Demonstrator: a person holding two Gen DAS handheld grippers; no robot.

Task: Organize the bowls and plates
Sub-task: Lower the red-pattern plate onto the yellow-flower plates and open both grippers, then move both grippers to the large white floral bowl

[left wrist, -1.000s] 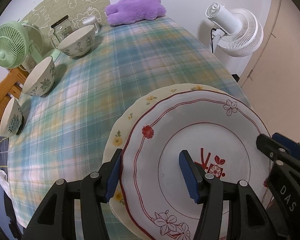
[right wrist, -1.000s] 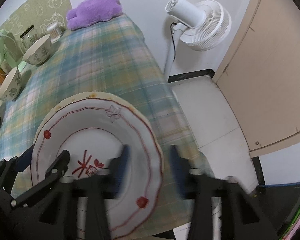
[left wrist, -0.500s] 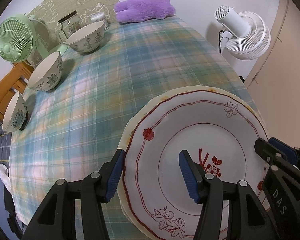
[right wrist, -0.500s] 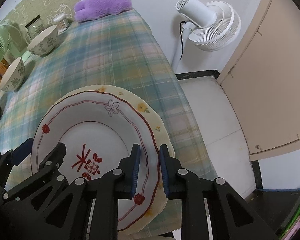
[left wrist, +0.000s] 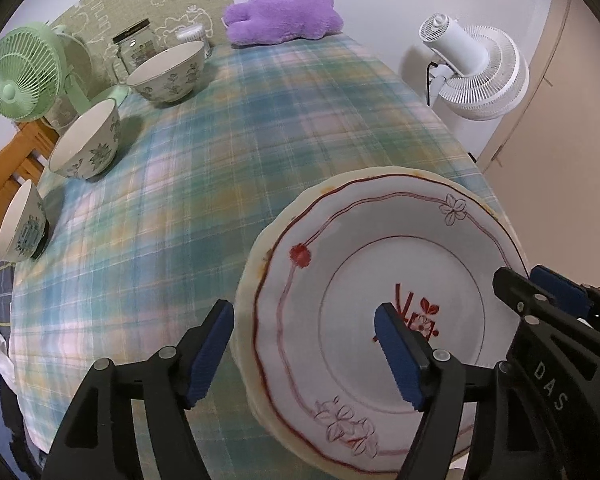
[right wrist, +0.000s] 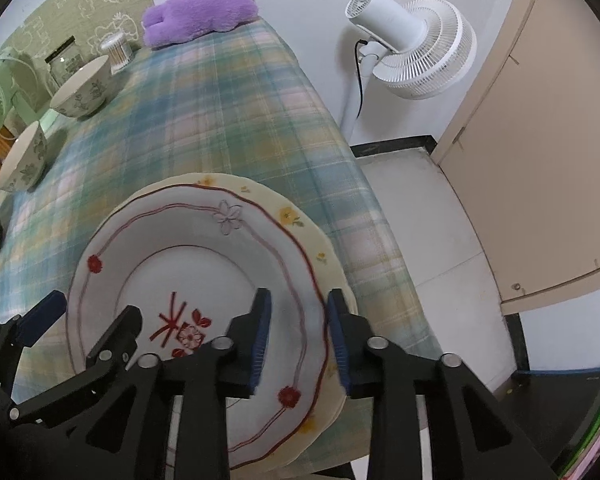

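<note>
The left tongs (left wrist: 304,354) are seen spread wide at the bottom of the frame, straddling the near left rim of a white plate (left wrist: 380,280) without clamping it. The right tongs (right wrist: 298,340) are held apart around the plate's right rim, both pads just beside it. The white plate is stacked on a cream plate (right wrist: 300,220) on the plaid tabletop (left wrist: 220,140). Three bowls (left wrist: 86,148) are lined along the upper left, near a green fan (left wrist: 20,76)
</note>
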